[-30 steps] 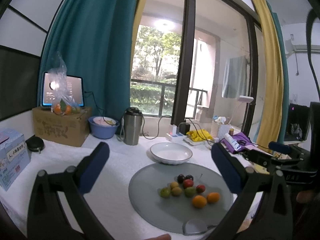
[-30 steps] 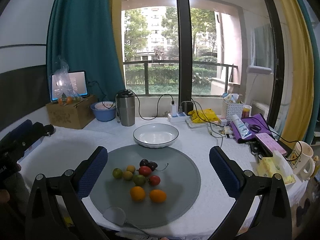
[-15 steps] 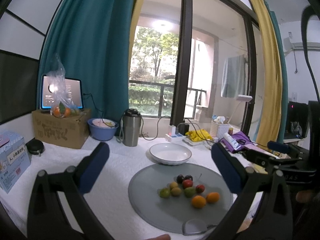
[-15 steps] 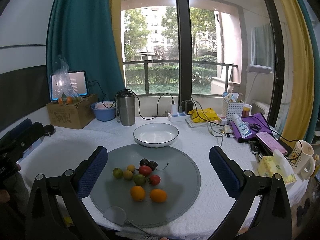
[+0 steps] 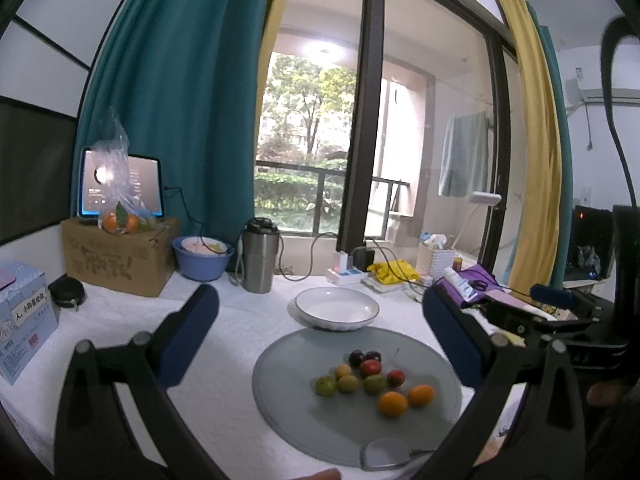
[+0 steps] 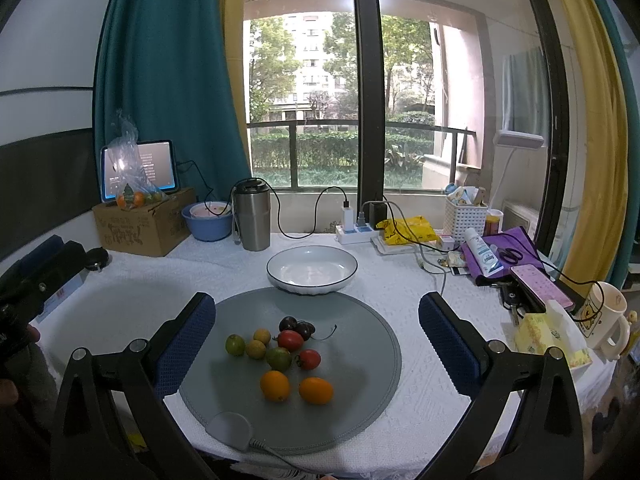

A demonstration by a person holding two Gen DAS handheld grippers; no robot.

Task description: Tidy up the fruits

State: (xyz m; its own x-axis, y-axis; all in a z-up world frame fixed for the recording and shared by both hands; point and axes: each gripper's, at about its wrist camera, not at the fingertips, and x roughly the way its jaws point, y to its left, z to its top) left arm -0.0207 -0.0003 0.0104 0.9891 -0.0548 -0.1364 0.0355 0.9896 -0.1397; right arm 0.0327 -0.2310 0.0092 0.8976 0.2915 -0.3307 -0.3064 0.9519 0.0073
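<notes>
Several small fruits lie in a cluster on a round grey mat (image 6: 360, 360): two oranges (image 6: 274, 385), red tomatoes (image 6: 290, 339), green and yellow fruits (image 6: 235, 344) and dark cherries (image 6: 288, 323). An empty white bowl (image 6: 311, 269) stands just behind the mat. The cluster (image 5: 374, 378) and bowl (image 5: 337, 309) also show in the left wrist view. My left gripper (image 5: 320, 344) is open and empty, held above the table to the left of the mat. My right gripper (image 6: 316, 332) is open and empty, above the mat's near side.
A steel tumbler (image 6: 251, 216), a blue basin (image 6: 208, 222), a cardboard box (image 6: 144, 224) with bagged fruit and a tablet stand at the back left. A power strip (image 6: 356, 232), cables, a white basket, a purple pouch, a phone, tissues and a mug (image 6: 604, 320) crowd the right side.
The left wrist view has tilted slightly upward. The right gripper has hardly moved. Both grippers stay open and the fruits have not moved.
</notes>
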